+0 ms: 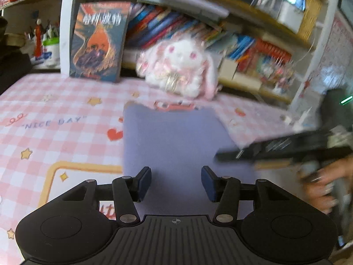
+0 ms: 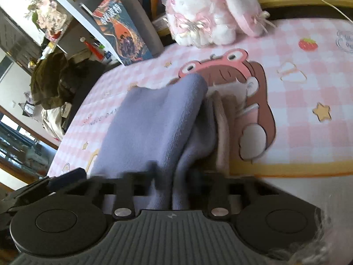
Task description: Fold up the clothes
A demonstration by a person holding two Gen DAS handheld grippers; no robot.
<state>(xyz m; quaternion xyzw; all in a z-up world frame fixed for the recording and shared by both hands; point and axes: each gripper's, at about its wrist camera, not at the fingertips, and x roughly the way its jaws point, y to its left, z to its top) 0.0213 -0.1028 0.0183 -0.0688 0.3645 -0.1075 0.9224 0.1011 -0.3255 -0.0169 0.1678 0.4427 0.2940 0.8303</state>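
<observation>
A purple knit garment (image 1: 172,137) lies on the pink checked mat (image 1: 55,101). My left gripper (image 1: 176,183) hovers open over its near edge, its blue pads apart and pinching nothing. My right gripper (image 1: 222,155) reaches in from the right, held by a hand (image 1: 324,183). In the right wrist view, the right gripper (image 2: 176,176) is shut on a bunched fold of the purple garment (image 2: 154,119), which rises into the jaws. A beige cloth edge (image 2: 222,132) shows beside the fold. A left gripper finger (image 2: 72,174) is visible at lower left.
A white and pink plush rabbit (image 1: 178,66) and an upright book (image 1: 99,42) stand at the mat's far edge, in front of a crowded bookshelf (image 1: 253,50). A dark pile of clothes (image 2: 55,79) sits off the mat's left side.
</observation>
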